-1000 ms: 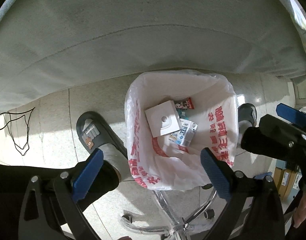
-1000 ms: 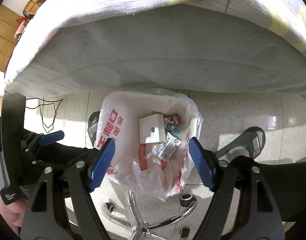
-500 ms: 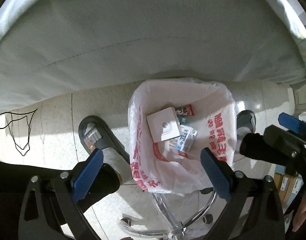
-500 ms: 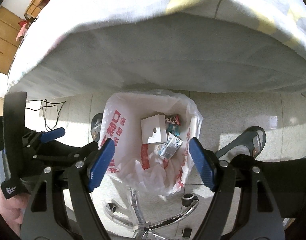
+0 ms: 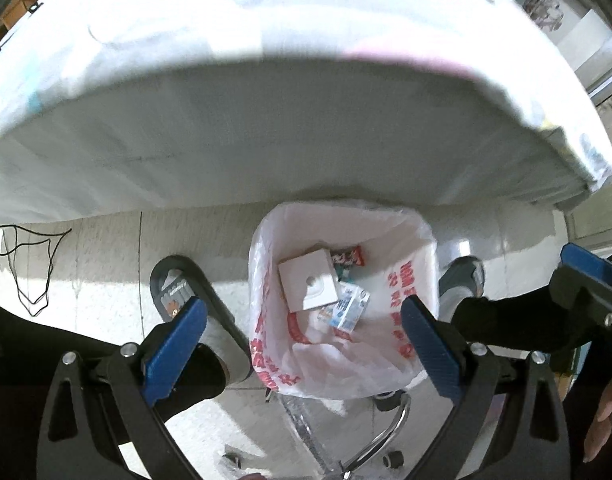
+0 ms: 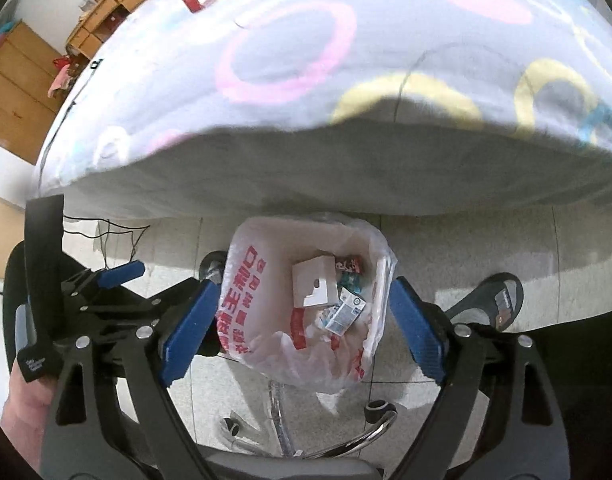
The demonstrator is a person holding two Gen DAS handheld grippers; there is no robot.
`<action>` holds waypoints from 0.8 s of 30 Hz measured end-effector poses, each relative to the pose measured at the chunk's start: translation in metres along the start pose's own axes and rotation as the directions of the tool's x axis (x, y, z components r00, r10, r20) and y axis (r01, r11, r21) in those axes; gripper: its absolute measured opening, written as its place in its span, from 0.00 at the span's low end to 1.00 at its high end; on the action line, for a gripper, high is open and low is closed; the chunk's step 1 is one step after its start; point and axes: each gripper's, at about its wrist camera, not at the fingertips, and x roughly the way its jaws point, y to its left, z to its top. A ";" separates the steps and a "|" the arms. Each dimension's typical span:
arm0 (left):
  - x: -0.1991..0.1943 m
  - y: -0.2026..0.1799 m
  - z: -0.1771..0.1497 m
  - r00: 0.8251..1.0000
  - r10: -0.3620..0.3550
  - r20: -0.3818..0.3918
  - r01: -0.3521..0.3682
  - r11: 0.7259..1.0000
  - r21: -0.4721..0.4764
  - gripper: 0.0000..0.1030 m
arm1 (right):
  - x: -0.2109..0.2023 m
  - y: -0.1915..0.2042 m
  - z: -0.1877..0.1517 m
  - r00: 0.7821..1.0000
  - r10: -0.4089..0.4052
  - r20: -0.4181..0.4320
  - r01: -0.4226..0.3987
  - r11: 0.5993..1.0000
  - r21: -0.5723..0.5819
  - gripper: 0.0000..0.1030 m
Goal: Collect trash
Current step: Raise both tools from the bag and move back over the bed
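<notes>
The trash bag (image 5: 409, 280), white plastic with red print, stands open on the floor straight ahead of our left claw (image 5: 302, 336), framed between its two blue pads, with nothing pinched there: the left jaws are spread wide and empty. Inside the bag, beyond the pad tips, we see a flat white box (image 5: 307, 280), a small blue-and-white carton (image 5: 347, 306) just to its right and touching it, and a red wrapper (image 5: 347, 257) at the far side. Left of the bag, close to the left pad, a dark slipper (image 5: 174, 280) sits on a foot. Past the bag hangs the edge of a cloth-covered table (image 5: 266, 128). Our right claw (image 5: 585, 280) pokes in at the right edge.

From the right wrist, we see our right claw (image 6: 302, 320) spread too; its jaws have just been widening, and nothing lies between the pads but the view down to the trash bag (image 6: 242, 304), well below them. The white box (image 6: 313, 286), carton (image 6: 343, 312) and red wrapper (image 6: 350, 263) lie together in it. A slippered foot (image 6: 493, 300) rests right of the right pad, and our left claw (image 6: 114, 280) shows at the left. The chrome legs of a chair base (image 6: 377, 424) spread beneath the bag.
</notes>
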 end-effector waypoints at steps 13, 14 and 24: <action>-0.081 -0.004 -0.003 0.973 -0.072 0.219 0.081 0.996 -0.030 0.92 | -0.083 0.011 0.019 0.981 0.022 0.195 -0.012 0.999 -0.049 0.88; -0.089 -0.003 -0.004 0.968 -0.074 0.239 0.085 0.996 -0.036 0.92 | -0.090 0.012 0.021 0.977 0.026 0.211 -0.015 0.999 -0.052 0.88; -0.181 -0.007 0.010 0.888 -0.114 0.446 0.141 0.990 -0.028 0.92 | -0.186 0.031 0.039 0.900 0.039 0.434 0.004 0.995 -0.099 0.93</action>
